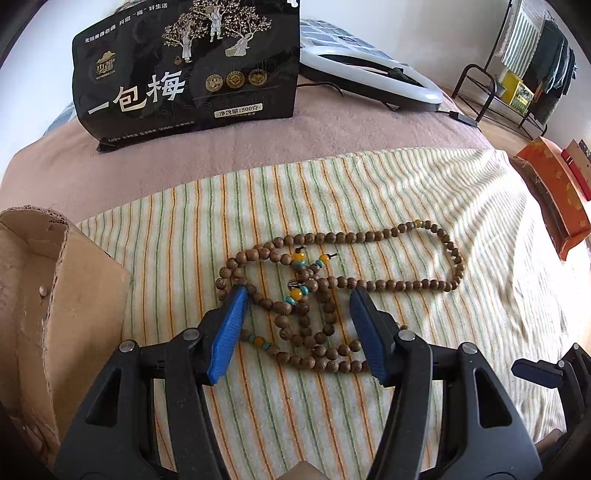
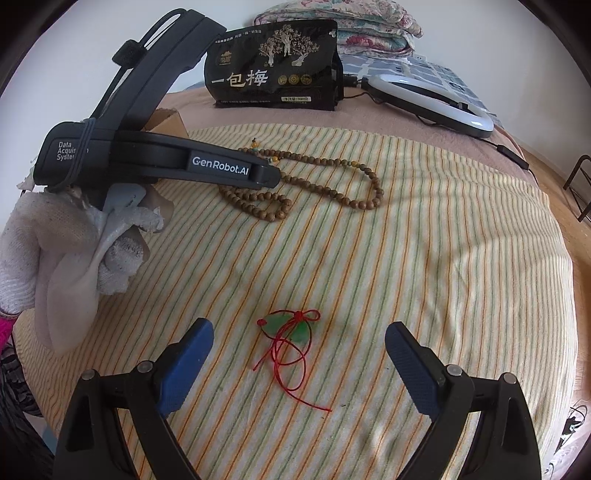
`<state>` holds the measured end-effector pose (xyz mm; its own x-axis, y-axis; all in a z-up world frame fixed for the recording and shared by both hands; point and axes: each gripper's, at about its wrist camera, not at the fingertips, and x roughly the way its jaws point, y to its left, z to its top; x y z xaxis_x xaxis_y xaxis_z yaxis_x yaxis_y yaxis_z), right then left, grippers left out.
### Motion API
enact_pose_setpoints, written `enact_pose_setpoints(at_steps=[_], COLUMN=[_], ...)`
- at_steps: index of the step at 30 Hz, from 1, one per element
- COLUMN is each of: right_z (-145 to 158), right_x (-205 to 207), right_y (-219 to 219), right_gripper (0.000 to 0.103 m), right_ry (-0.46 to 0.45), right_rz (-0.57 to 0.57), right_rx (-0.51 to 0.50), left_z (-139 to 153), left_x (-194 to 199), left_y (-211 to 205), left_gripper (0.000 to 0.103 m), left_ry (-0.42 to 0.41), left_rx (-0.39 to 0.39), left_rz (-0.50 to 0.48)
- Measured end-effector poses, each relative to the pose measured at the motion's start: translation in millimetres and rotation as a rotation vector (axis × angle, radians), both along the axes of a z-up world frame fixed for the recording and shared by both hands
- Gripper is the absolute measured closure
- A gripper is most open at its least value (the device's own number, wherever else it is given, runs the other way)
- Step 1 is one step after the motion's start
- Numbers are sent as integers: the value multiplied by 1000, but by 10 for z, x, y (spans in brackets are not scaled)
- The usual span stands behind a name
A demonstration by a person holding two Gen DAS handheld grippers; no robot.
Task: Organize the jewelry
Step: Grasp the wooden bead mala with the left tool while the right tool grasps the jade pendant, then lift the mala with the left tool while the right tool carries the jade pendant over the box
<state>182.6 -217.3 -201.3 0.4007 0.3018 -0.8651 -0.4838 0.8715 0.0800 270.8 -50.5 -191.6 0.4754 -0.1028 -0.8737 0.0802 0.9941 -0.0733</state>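
Note:
A long string of brown wooden beads [image 1: 332,280] with yellow and turquoise accents lies coiled on the striped cloth [image 1: 369,184]. My left gripper [image 1: 299,295] is open, its blue pads on either side of the coiled part, low over it. The beads also show in the right wrist view [image 2: 325,184], partly hidden by the left gripper body [image 2: 147,158]. A green jade pendant on a red cord [image 2: 291,328] lies on the cloth just ahead of my open right gripper [image 2: 299,332], between its blue pads.
A cardboard box [image 1: 44,302] stands at the left of the beads. A black snack bag [image 1: 184,70] and a white ring light [image 1: 373,77] sit at the back. Folded bedding [image 2: 340,29] lies behind. An orange box [image 1: 554,192] sits off the right edge.

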Motion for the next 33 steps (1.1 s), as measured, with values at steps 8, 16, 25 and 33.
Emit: enact_pose_setpoints(at_steps=[8, 16, 25, 33], right_z=[-79, -116, -72, 39], right_x=[55, 79, 36, -56], right_y=[56, 108, 148, 95], right_gripper=[8, 27, 72, 73], right_ry=[6, -15, -24, -39], right_rz=[6, 7, 24, 17], right_rx=[-18, -66, -101, -109], left_z=[-45, -45, 54, 405], left_x=[-1, 2, -60, -184], left_y=[17, 76, 60, 61], left_gripper=[56, 91, 91, 91], left_ry=[-24, -29, -54, -117], left_rx=[45, 25, 18, -36], left_rz=[-3, -1, -5, -4])
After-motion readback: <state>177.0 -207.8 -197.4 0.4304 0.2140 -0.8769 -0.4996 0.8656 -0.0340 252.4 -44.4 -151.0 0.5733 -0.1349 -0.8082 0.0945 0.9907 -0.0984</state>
